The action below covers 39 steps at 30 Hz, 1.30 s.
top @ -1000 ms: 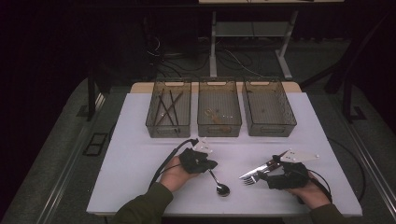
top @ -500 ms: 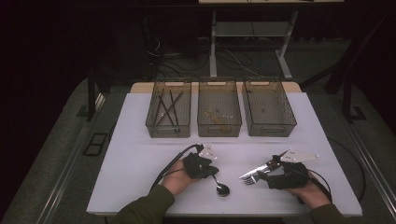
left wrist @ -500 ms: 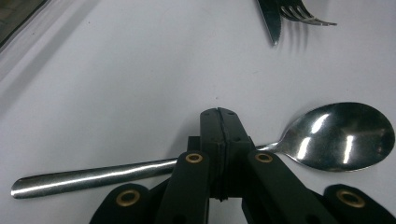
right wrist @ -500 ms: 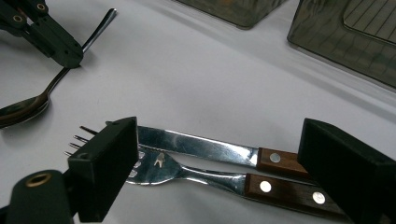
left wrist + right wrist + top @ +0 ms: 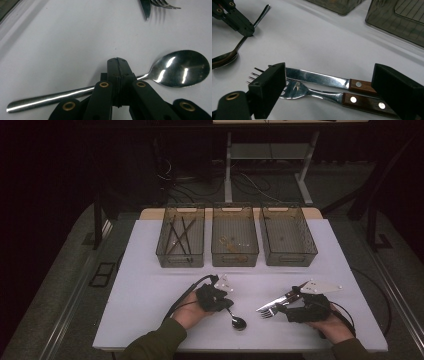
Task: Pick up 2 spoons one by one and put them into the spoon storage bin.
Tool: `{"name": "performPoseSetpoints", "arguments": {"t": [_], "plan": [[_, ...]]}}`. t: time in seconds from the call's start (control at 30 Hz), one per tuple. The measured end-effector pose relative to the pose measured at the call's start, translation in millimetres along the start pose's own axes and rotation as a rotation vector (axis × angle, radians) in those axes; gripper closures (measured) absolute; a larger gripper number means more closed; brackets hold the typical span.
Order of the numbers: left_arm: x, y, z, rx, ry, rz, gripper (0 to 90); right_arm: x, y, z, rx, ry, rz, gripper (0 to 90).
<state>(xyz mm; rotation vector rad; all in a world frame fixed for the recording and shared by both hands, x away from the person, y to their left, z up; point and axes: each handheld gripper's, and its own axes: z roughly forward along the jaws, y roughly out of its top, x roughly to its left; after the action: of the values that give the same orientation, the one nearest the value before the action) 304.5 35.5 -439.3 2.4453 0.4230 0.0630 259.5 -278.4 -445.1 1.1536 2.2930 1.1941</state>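
A steel spoon (image 5: 239,322) lies on the white table (image 5: 150,285), bowl toward the front. My left gripper (image 5: 227,302) is shut, its tips over the spoon's handle (image 5: 50,97) just behind the bowl (image 5: 182,67); the jaws meet along a tight seam (image 5: 117,61). A knife (image 5: 274,301) and a fork (image 5: 267,312) with wooden handles lie side by side. My right gripper (image 5: 329,82) stands open around them, one jaw by the fork's tines (image 5: 294,88), the other by the handles. The knife (image 5: 317,76) lies just beyond the fork.
Three clear bins stand in a row at the back: the left bin (image 5: 181,236) holds dark sticks, the middle bin (image 5: 234,235) a few small pieces, the right bin (image 5: 288,234) looks bare. The table's front edge runs close behind both hands.
My left gripper has shifted slightly right and toward the front, onto the spoon's handle. The right gripper, knife and fork have stayed put.
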Motion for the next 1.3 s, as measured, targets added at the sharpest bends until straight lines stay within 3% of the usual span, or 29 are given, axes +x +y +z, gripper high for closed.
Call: {"name": "performPoseSetpoints", "arguments": {"t": [0.13, 0.17, 0.2, 0.3, 0.33, 0.43, 0.47, 0.57, 0.6, 0.67, 0.7, 0.77, 0.93, 1.03, 1.3], "plan": [[-1.2, -1.5, -1.8, 0.005, -0.002, -0.003, 90.0, 0.0, 0.0, 0.3, 0.0, 0.0, -0.001, 12.2], [0.0, -1.4, -2.3, 0.007, 0.002, 0.017, 90.0, 0.1, 0.1, 0.3, 0.0, 0.001, -0.001, 12.3], [-1.9, -2.2, -2.9, 0.012, -0.004, -0.005, 90.0, 0.1, 0.0, 0.3, 0.0, 0.0, -0.002, 12.3], [-2.9, -3.6, -4.5, 0.018, -0.01, -0.008, 90.0, 0.0, 0.0, 0.2, 0.001, -0.001, 0.001, 12.2], [-1.3, -3.8, -5.3, 0.021, -0.008, 0.018, 90.0, 0.0, 0.0, 0.2, 0.0, -0.001, 0.001, 12.3], [-5.0, -7.0, -6.6, 0.01, -0.016, -0.025, 90.0, -0.1, 0.1, 0.2, 0.001, 0.0, 0.001, 12.3], [-2.6, -7.3, -8.0, 0.022, -0.017, 0.014, 90.0, -0.1, 0.0, 0.3, 0.001, -0.001, 0.001, 12.3], [-5.5, -10.4, -10.0, 0.023, -0.026, -0.016, 90.0, -0.2, 0.1, 0.1, 0.004, 0.0, 0.0, 12.2], [-5.4, -10.9, -9.6, 0.006, -0.021, -0.011, 90.0, -0.2, 0.1, 0.2, 0.004, -0.001, 0.0, 12.3], [-4.9, -12.2, -11.8, 0.024, -0.03, 0.005, 90.0, -0.2, 0.1, 0.2, 0.004, -0.001, 0.0, 12.3], [-6.5, -13.2, -11.6, 0.012, -0.031, -0.015, 90.0, -0.2, 0.1, 0.2, 0.004, 0.0, 0.001, 12.2], [-5.4, -14.9, -14.2, 0.03, -0.041, 0.0, 90.0, -0.3, 0.1, 0.3, 0.004, -0.001, 0.001, 12.3], [-7.4, -20.2, -18.0, 0.034, -0.061, -0.008, 90.0, -0.3, 0.1, 0.3, 0.005, -0.001, 0.001, 12.2], [-9.0, -22.6, -18.9, 0.022, -0.063, -0.022, 90.0, -0.4, 0.1, 0.6, 0.002, -0.001, 0.002, 12.3], [-11.6, -22.3, -20.9, 0.009, -0.054, -0.004, 89.7, -0.4, 0.1, 0.5, 0.002, -0.001, 0.001, 12.3]]}}
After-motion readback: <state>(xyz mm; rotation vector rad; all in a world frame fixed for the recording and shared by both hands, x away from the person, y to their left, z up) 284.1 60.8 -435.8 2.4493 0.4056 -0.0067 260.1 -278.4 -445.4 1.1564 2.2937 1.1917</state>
